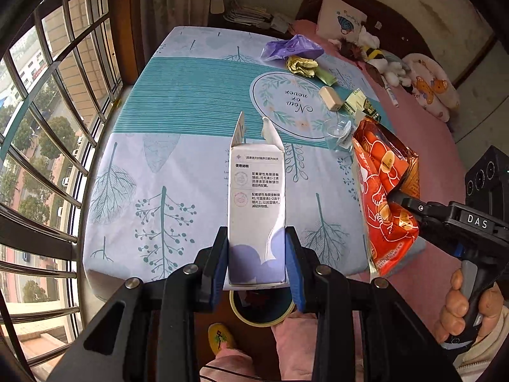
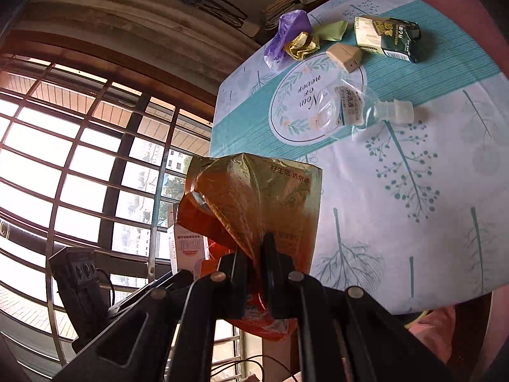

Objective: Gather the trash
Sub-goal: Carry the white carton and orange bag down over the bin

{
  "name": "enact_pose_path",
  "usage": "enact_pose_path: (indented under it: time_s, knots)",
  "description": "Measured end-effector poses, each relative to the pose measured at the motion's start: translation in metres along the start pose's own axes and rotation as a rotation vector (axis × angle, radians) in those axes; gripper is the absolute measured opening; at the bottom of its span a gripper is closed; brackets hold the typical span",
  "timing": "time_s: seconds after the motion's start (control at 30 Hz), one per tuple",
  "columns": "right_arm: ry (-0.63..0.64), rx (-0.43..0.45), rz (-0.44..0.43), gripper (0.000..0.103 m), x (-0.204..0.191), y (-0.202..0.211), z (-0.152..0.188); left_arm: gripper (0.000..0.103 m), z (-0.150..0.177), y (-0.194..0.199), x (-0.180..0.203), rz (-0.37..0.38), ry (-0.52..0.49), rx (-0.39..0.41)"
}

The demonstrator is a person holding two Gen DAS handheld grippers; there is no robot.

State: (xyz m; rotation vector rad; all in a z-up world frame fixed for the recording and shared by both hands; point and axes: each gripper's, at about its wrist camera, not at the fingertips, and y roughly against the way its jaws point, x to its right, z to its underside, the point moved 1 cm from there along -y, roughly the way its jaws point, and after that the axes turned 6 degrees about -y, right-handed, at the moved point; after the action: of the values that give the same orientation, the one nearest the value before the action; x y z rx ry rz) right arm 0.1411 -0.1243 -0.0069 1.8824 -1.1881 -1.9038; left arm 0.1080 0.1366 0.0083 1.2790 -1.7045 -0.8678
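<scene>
Left gripper (image 1: 257, 256) clamps white box (image 1: 257, 203) by lower end, flaps open on top; box hangs over near table (image 1: 178, 102) edge, above bin (image 1: 261, 308). Right gripper (image 2: 254, 254) pinched tight on thin fold of red bag (image 2: 254, 197).

Risks, judged:
- box crushes or pivots in end grip
- slick bag slips from narrow pinch
- bag swings, misses bin
- bottle (image 2: 356, 108), green pack (image 2: 386, 38), purple bag (image 2: 286, 35), other scraps left on table

We count two grippers, the left gripper (image 1: 257, 254) and the right gripper (image 2: 254, 270), one white carton (image 1: 257, 197), one orange snack bag (image 2: 254, 200), and six bits of trash upper right on the table (image 2: 397, 207).
</scene>
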Motion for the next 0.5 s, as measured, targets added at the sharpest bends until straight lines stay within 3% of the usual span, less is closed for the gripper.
enact_pose_path:
  time_s: [0.23,0.5]
  knots:
    - [-0.012,-0.073,0.030,0.009,0.013,0.002,0.068,0.032,0.051,0.009,-0.002,0.061,-0.056,-0.050]
    - [-0.081,-0.164,0.059,0.009,0.052,0.003,0.125,0.032,0.101,-0.004,0.022,0.109,-0.158,-0.132]
